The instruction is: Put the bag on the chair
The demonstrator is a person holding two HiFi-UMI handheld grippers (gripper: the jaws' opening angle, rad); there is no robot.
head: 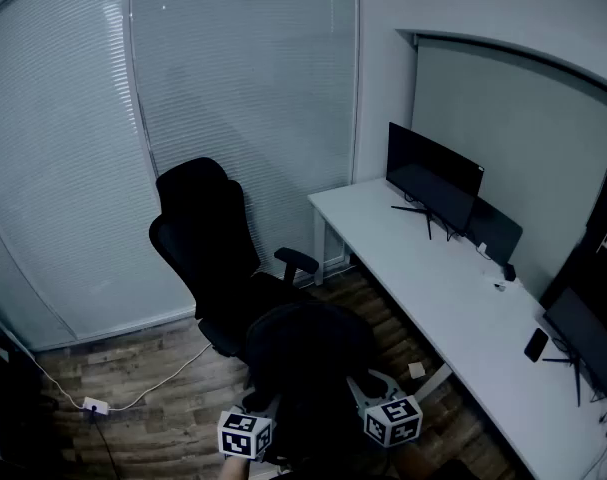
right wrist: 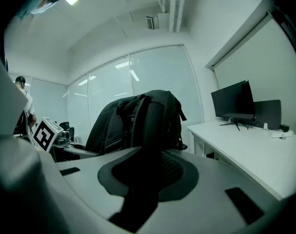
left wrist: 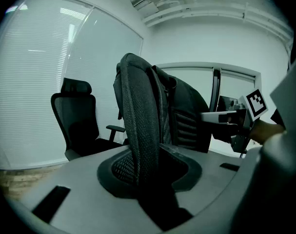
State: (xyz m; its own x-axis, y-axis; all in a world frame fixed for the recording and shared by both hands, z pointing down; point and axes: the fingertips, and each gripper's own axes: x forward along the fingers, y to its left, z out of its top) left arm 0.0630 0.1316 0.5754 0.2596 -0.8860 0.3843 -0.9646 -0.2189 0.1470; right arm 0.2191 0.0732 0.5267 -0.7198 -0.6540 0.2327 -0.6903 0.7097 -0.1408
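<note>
A black backpack (head: 308,363) hangs low in the head view, just in front of the black office chair (head: 211,258). My left gripper (head: 268,408) is shut on a mesh shoulder strap (left wrist: 140,130) that runs up from between its jaws. My right gripper (head: 361,386) is shut on the other strap (right wrist: 151,130). The bag's body (left wrist: 184,113) rises behind the strap in the left gripper view, with the chair (left wrist: 79,123) beyond it at the left. In the right gripper view the backpack (right wrist: 123,118) fills the middle. The chair's seat is partly hidden behind the bag.
A long white desk (head: 453,298) runs along the right wall with a monitor (head: 433,178), a second monitor (head: 583,338) and a phone (head: 535,344). A white power strip (head: 95,405) and its cable lie on the wood floor at the left. Blinds cover the glass walls behind the chair.
</note>
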